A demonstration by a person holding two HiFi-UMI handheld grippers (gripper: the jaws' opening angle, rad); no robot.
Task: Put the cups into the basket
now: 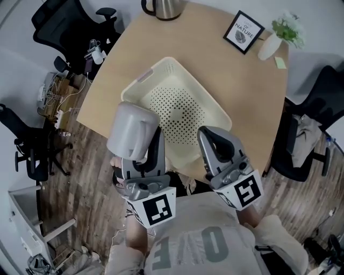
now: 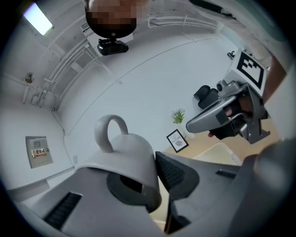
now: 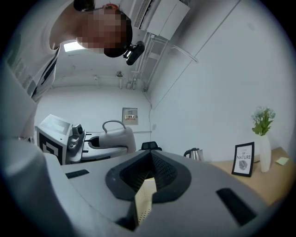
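One cup was in play, grey with a loop handle. Your left gripper had it at centre-left of the head view. In the left gripper view, the left gripper had its jaws closed on the wall of the cup, handle pointing up. The dark pad of one finger pressed the outside of the wall. The cup covered the other jaw's tip, so I couldn't tell if that finger sat inside the mouth. The cup was held off the table, at the basket's near-left rim and not inside it.

The basket was cream and perforated, sat mid-table, with nothing in it.

Your right gripper was at lower centre, tip over the basket's near edge. In the right gripper view, the right gripper had its jaws drawn together with nothing between them. Only a sliver of basket showed through the gap below the pads. That view also caught the cup at mid-left.

Along the table's far edge were a kettle at top centre, and a framed picture and a plant at upper right.
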